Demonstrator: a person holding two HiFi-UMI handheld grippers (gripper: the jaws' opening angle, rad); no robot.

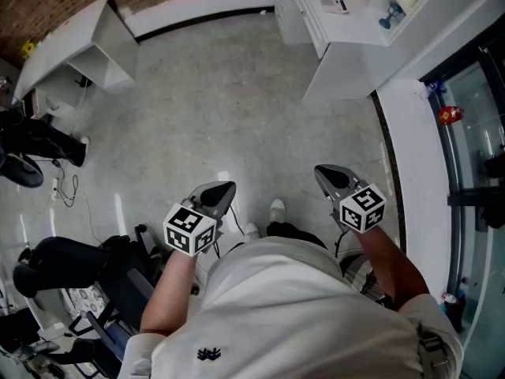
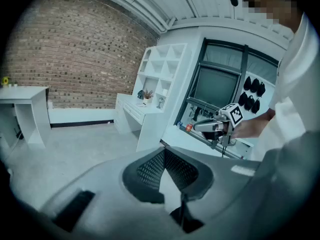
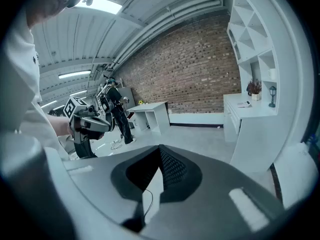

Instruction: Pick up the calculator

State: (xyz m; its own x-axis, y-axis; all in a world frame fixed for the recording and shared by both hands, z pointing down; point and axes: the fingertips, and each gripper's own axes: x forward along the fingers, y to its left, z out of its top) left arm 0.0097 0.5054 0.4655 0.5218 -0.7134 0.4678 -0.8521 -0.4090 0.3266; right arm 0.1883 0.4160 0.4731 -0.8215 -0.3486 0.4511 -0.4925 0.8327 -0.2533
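Trouble, as I see it, is mostly distance and a flat target. What I take for the calculator [image 1: 334, 6] lies on the white desk [image 1: 347, 42] on the far side of the room, ahead and off to my right, well apart from both claws. In the right gripper view it's just a small pale slab [image 3: 244, 104] on that desk top, too small for me to read its edges.

My right gripper [image 1: 319, 170] is pinched shut on nothing, and my left gripper [image 1: 230, 186] looks the same, tips meeting with only air behind them. If I forget to spread the jaws before I get there, I'll jab the thing and shove it along the desk. Something that thin on a smooth top probably skids rather than lifts, so a shallow approach could push it toward the back, or I could clip the little blue stand [image 1: 389, 16] near it. There's also bare floor [image 1: 237, 109] to cross first, with dark gear on my left, so a clumsy turn could snag something.

Pose-wise: both forearms stick out from my waist, the claws side by side but apart, each nosed forward and tipped a bit down at the floor, marker cubes up top. Neither points at the desk yet.
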